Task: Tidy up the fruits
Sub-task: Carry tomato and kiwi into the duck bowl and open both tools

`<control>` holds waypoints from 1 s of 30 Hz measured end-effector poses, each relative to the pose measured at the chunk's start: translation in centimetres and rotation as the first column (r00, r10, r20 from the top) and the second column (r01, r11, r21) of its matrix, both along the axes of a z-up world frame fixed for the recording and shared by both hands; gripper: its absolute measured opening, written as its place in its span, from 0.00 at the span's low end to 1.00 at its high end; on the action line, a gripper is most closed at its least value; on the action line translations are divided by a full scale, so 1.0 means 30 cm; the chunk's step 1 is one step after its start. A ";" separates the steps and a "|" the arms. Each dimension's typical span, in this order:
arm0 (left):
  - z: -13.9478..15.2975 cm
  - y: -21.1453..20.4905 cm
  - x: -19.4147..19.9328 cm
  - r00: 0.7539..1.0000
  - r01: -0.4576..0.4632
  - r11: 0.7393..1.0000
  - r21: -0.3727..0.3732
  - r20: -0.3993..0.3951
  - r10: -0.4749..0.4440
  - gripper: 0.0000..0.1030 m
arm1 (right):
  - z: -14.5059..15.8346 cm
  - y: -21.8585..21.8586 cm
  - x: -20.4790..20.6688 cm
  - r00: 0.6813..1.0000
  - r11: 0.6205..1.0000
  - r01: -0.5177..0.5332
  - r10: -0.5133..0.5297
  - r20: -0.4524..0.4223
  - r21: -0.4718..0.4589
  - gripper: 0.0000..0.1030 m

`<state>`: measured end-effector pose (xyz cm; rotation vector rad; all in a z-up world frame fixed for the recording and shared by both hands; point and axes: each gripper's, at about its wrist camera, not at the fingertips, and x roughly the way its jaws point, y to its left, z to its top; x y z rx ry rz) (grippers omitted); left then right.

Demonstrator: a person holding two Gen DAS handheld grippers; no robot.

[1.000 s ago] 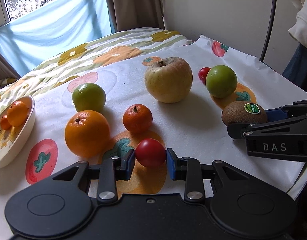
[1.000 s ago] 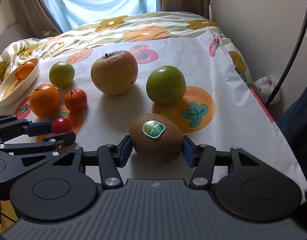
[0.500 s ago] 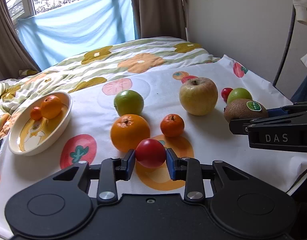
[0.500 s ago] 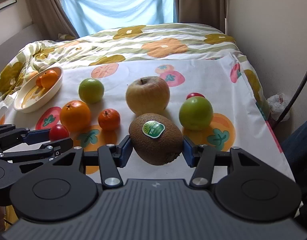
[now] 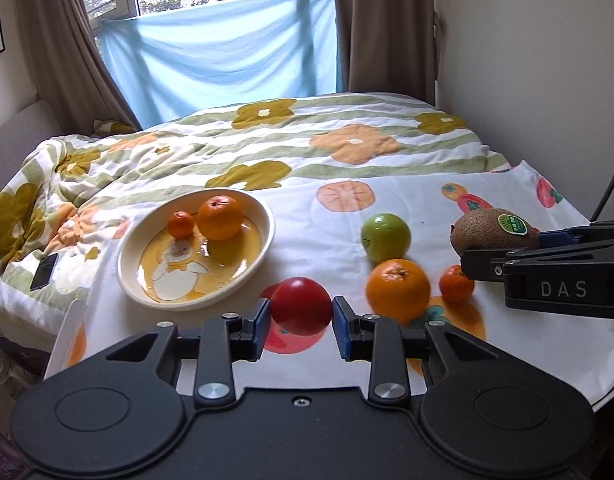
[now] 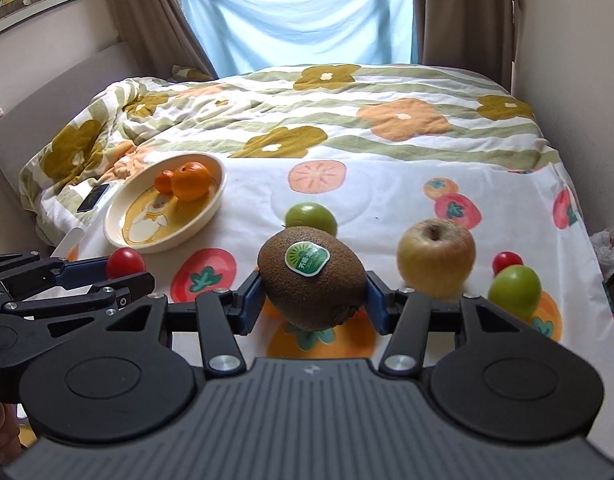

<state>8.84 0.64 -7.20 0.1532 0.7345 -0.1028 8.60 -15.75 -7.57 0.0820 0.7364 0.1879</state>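
Note:
My left gripper (image 5: 301,322) is shut on a red tomato (image 5: 301,306), held above the printed cloth just right of the cream bowl (image 5: 263,256). Inside that bowl lie an orange (image 5: 220,217) and a small tangerine (image 5: 180,224). My right gripper (image 6: 312,300) is shut on a brown kiwi (image 6: 312,278) with a green sticker, lifted over the cloth. In the left wrist view the kiwi (image 5: 492,232) shows at the right. On the cloth rest a green fruit (image 5: 385,237), an orange (image 5: 398,289), a tangerine (image 5: 456,283), a yellow apple (image 6: 436,257), another green fruit (image 6: 514,290) and a small red tomato (image 6: 507,261).
A flowered quilt (image 5: 347,148) covers the bed beyond the cloth. A dark phone (image 5: 44,271) lies on the quilt left of the bowl. Curtains and a blue sheet (image 5: 223,56) hang at the window. The wall (image 5: 527,60) stands close on the right.
Both grippers have risen and pulled back with their fruit; the kiwi and tomato have left the cloth. The bowl now sits nearer the middle of both views.

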 end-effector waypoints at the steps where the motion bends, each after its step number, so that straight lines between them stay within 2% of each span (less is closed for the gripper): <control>1: 0.007 0.030 0.010 1.000 -0.011 1.000 -0.003 -0.002 0.011 0.36 | 0.012 0.031 0.015 1.000 1.000 -0.007 0.007 0.002 0.003 0.65; 8: 0.044 0.213 0.083 0.998 -0.060 0.998 0.003 0.004 0.060 0.36 | 0.059 0.211 0.108 0.999 0.999 -0.044 0.044 0.010 0.012 0.65; 14: 0.049 0.363 0.178 0.997 -0.075 0.997 0.006 0.001 0.075 0.36 | 0.061 0.356 0.201 0.998 0.998 -0.057 0.057 0.004 0.013 0.65; 22: -0.002 0.479 0.345 0.999 -0.040 0.999 0.005 -0.022 0.040 0.36 | 0.006 0.525 0.348 0.999 0.999 -0.046 0.046 -0.025 0.009 0.65; 30: -0.093 0.532 0.536 0.998 0.018 1.000 0.009 -0.064 -0.017 0.36 | -0.087 0.612 0.458 0.997 0.999 -0.020 0.017 -0.077 -0.038 0.65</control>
